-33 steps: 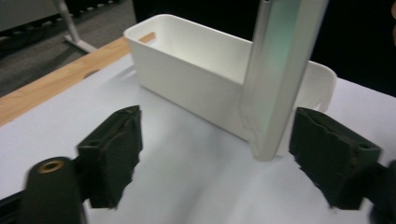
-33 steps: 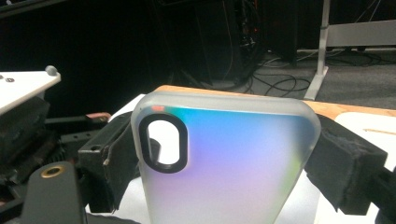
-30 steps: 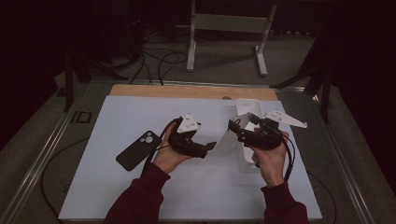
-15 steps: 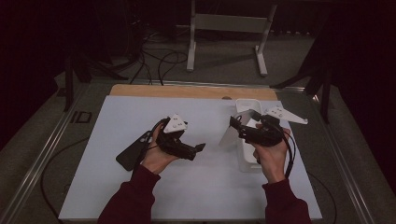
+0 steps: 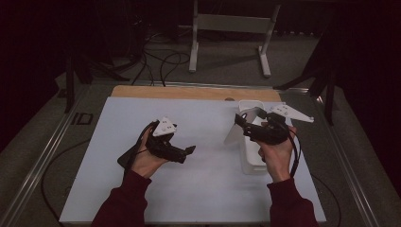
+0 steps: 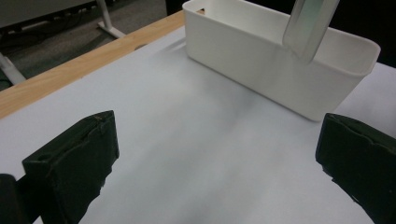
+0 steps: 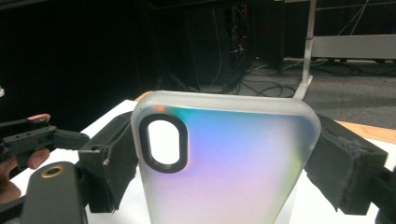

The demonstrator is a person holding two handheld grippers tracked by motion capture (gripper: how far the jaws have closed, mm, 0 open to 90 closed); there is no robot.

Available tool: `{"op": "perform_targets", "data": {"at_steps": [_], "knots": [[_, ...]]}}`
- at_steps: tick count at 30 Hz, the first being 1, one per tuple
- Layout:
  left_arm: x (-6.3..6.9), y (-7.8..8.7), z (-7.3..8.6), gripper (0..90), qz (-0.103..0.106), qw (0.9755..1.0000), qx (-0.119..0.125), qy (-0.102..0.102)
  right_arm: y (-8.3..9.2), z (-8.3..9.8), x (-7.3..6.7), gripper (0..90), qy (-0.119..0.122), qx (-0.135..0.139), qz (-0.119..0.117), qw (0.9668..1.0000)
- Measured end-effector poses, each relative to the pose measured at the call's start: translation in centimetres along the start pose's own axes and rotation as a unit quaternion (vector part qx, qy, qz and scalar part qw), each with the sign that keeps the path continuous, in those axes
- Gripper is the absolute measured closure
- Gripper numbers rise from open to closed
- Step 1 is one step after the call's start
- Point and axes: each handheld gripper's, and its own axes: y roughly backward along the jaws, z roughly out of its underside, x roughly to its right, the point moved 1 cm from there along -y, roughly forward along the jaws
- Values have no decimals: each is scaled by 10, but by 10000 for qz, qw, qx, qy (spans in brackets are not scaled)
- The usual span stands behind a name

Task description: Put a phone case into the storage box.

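Observation:
My right gripper (image 5: 243, 126) is shut on a translucent, iridescent phone case (image 5: 235, 133) and holds it upright over the left wall of a white bin (image 5: 252, 164). In the right gripper view the case (image 7: 224, 168) stands between the pads, its camera cutout at upper left. My left gripper (image 5: 186, 153) hovers low over the white table sheet, left of the bin. Its jaws have just been opening and stand wide apart with nothing between them (image 6: 215, 168). A black phone (image 5: 124, 160) lies flat, partly hidden under the left hand.
The white sheet (image 5: 208, 189) covers the table, with a wooden strip (image 5: 189, 92) along the far edge. Cables and a metal stand (image 5: 231, 23) lie on the floor beyond. In the left gripper view the bin (image 6: 280, 74) is ahead at the right.
The left hand has slid left, away from the case, and now covers most of the black phone; its jaws look wider. The right hand and the case have stayed in place.

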Motion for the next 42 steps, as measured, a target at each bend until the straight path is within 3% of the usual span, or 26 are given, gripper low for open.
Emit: {"op": "perform_targets", "data": {"at_steps": [11, 23, 42], "knots": [[-10, 10, 12, 0, -193, 9998, -81, -14, -1, -4, 6, 166, 21, 7, 104, 9999], [-23, 25, 26, 0, -392, 9991, -41, 125, -2, -8, 11, 166, 69, 22, 207, 9998], [-45, 54, 48, 0, -915, 9954, 32, 299, -10, -9, 17, 166, 114, -38, 316, 9994]]}}
